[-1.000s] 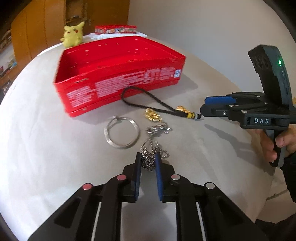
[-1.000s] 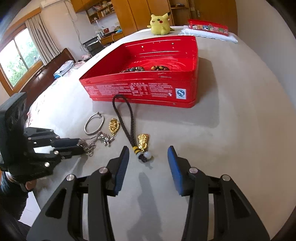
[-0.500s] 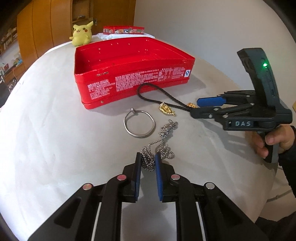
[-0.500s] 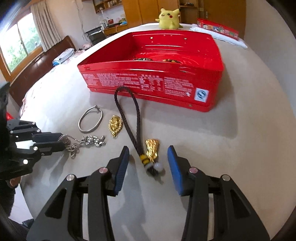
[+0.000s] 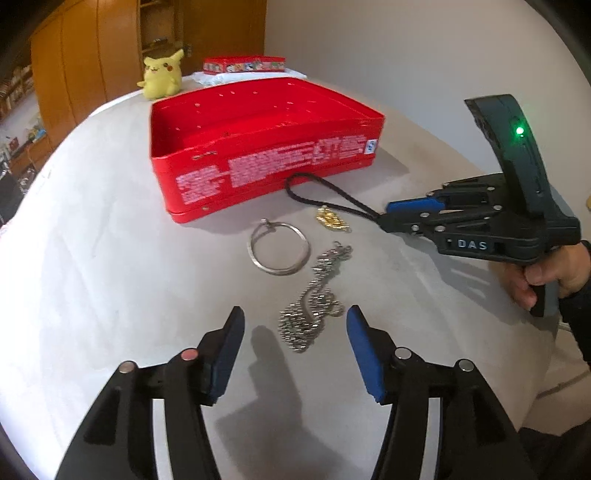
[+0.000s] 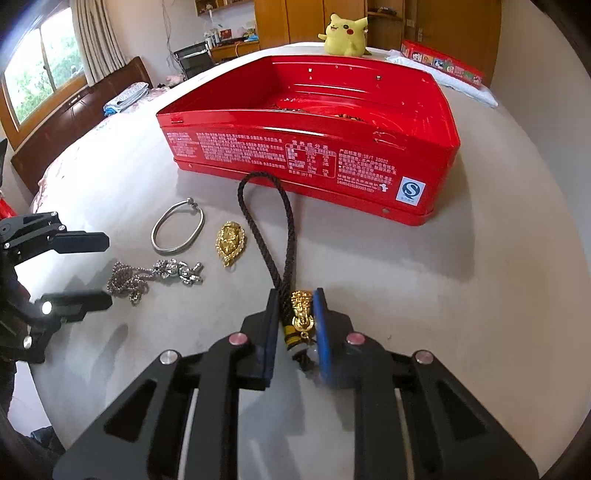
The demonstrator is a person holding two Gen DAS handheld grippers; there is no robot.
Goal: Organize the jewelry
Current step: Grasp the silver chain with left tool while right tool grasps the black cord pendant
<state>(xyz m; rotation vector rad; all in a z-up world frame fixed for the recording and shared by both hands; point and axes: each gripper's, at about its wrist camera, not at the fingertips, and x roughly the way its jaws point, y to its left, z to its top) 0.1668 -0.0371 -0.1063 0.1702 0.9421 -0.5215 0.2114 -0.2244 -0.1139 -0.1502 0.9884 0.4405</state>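
Observation:
An open red tin (image 5: 258, 162) (image 6: 332, 162) sits on the white table, with beads on its floor (image 6: 347, 116). In front of it lie a silver bangle (image 5: 279, 249) (image 6: 177, 230), a gold pendant (image 5: 332, 220) (image 6: 229, 242), a silver chain (image 5: 312, 306) (image 6: 155, 275) and a dark braided cord (image 5: 325, 197) (image 6: 273, 236) with a gold charm (image 6: 303, 310). My left gripper (image 5: 295, 332) (image 6: 92, 267) is open, its fingers either side of the chain's near end. My right gripper (image 6: 295, 314) (image 5: 384, 218) is shut on the cord's charm end.
A yellow plush toy (image 5: 162, 74) (image 6: 345, 35) and a flat red box (image 5: 243, 66) (image 6: 441, 61) on white cloth stand behind the tin. The table edge curves off at the right in the left wrist view. A bed (image 6: 74, 110) lies beyond the table.
My left gripper has opened and let go of the silver chain, which now lies on the table. My right gripper has closed on the cord's charm end.

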